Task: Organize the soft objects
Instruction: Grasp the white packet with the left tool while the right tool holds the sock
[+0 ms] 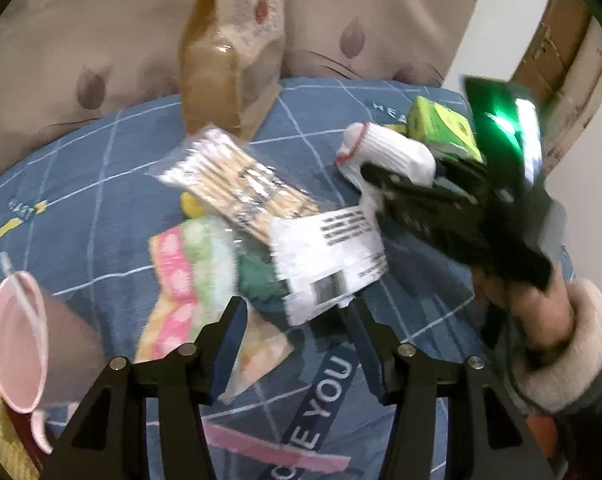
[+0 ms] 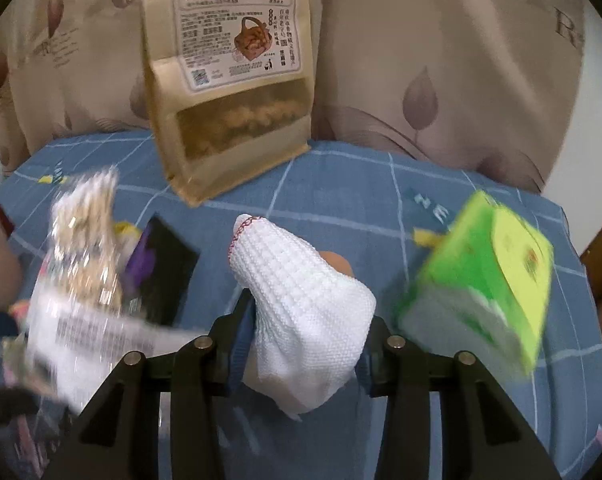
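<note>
My right gripper is shut on a white knitted glove with a red-stitched cuff and holds it above the blue bedsheet. The glove and right gripper also show in the left wrist view at the right. My left gripper is open and empty, just in front of a pink and green towel, a green cloth and a white labelled packet. A clear bag of cotton swabs lies on the pile.
A brown snack pouch stands at the back against beige pillows. A green tissue pack lies at the right. A pink cup lies on its side at the left. A dark packet lies left of the glove.
</note>
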{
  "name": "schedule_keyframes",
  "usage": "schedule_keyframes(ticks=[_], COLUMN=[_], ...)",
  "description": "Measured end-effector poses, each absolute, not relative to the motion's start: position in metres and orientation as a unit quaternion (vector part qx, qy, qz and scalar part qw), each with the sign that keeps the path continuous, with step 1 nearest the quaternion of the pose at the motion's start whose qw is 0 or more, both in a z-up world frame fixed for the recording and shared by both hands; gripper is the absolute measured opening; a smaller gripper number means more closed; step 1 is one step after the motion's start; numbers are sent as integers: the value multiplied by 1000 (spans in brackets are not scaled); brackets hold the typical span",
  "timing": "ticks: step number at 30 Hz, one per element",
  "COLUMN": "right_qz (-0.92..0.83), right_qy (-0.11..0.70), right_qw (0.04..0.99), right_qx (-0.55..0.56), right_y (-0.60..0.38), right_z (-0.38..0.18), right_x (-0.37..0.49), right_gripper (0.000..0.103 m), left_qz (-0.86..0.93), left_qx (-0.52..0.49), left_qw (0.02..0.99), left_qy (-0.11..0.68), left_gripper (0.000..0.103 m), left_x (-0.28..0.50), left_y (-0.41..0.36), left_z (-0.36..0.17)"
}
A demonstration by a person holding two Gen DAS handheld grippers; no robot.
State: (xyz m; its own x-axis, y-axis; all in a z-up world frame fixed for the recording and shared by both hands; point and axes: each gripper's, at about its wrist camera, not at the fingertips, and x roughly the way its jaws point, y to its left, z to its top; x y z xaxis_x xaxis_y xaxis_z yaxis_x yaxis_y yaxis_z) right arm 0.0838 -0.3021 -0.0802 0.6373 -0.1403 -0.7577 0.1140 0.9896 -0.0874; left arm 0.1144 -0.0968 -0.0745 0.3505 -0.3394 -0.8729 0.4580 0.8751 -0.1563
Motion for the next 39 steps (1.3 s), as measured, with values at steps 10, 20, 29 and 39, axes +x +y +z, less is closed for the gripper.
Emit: schedule_keyframes(ticks=[10, 20, 29, 39], right_qz=[-69, -59, -54, -50], right_qy=[423, 433, 432, 434], right_qw=[903, 899, 898, 897], right_qx=[27, 46, 61, 73], right_y=[-314, -316, -319, -321], right_z=[-89, -94, -95, -95], right_x=[50, 51, 51, 52], right_gripper=[38, 38, 39, 39], left_qz=[-245, -260, -265, -240], left_qx=[41, 9, 23, 7], left_qw=[811, 812, 815, 812], left_qy=[530, 523, 515, 532], left_gripper=[54, 43, 43, 45], left_x=[136, 149, 154, 170], left_y=[-117, -128, -146, -160], left_z=[-89, -82, -75, -80])
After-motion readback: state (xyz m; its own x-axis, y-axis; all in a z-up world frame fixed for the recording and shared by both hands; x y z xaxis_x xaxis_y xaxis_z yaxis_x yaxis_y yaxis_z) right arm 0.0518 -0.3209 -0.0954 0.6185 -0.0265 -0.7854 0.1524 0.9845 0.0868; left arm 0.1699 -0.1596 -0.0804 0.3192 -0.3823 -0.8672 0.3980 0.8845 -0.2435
